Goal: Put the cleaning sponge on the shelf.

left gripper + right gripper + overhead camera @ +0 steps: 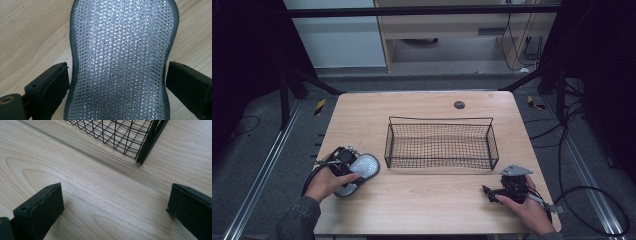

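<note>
Left gripper (pixel 117 82): sitting low over the bench (pixel 422 200) at its left front; its jaws are standing to either side of the silver scrubbing pad, at the pad's narrow waist. In the left gripper view the left jaw is lying against or just beside the pad's dark edge, while a thin gap is showing at the right jaw. Whether the pads are pressing on it cannot be told.
Left hand (pixel 328 184): wrapping the left gripper's body from the near side, with a dark sleeve trailing behind it.
Silver scrubbing pad (pixel 122 55): lying flat on the bench between the left gripper's jaws and extending forward beyond them; glittering mesh face up, dark stitched border all round.
Wire basket (pixel 441 142): standing upright ahead of both grippers, between them; nearer to the right gripper, whose view is catching its near corner ahead and slightly to one side.
Right gripper (pixel 115 207): resting low on the bench at the right front, jaws standing wide apart with bare wood between them.
Right hand (pixel 524 207): gripping the right gripper from behind, with the cable trailing off the bench edge.
</note>
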Tool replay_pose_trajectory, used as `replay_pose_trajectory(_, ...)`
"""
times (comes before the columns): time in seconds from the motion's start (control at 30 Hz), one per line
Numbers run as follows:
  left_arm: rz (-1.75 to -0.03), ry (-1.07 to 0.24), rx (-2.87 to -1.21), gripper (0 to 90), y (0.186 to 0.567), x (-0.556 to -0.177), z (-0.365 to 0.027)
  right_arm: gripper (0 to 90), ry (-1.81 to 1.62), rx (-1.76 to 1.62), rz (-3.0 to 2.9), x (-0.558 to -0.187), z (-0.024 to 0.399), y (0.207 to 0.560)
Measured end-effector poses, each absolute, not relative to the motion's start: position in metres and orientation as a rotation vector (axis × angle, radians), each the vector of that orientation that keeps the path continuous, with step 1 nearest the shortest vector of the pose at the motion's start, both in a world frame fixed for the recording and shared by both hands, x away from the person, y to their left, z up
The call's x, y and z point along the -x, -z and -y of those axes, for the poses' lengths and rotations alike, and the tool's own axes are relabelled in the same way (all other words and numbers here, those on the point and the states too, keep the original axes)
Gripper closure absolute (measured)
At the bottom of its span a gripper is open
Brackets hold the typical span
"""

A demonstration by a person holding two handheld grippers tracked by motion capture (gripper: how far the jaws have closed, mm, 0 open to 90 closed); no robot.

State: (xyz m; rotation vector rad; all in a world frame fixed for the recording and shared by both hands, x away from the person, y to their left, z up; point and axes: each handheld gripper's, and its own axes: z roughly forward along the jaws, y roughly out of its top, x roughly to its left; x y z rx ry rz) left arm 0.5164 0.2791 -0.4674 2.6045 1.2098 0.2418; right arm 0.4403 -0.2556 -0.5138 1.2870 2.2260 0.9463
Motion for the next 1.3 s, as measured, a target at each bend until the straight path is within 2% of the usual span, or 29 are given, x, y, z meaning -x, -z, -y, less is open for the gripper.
replay_pose_trajectory(0.57, -1.227, -0.197, -2.595, 1.4, 0.479, -0.520, -0.277, 0.4, -0.946, -1.285, -2.226, -0.440, 0.256, 0.514)
replay_pose_trajectory(0.7, -1.221, -0.194, -2.592, 3.1, 0.479, -0.521, -0.278, 0.4, -0.946, -1.285, -2.226, -0.440, 0.256, 0.514)
replay_pose_trajectory(0.93, -1.191, -0.270, -2.598, 8.9, 0.474, -0.518, -0.278, 0.4, -0.946, -1.285, -2.226, -0.440, 0.256, 0.514)
replay_pose_trajectory(1.3, -1.125, -0.334, -2.581, 11.9, 0.453, -0.510, -0.282, 0.4, -0.946, -1.285, -2.226, -0.440, 0.256, 0.514)
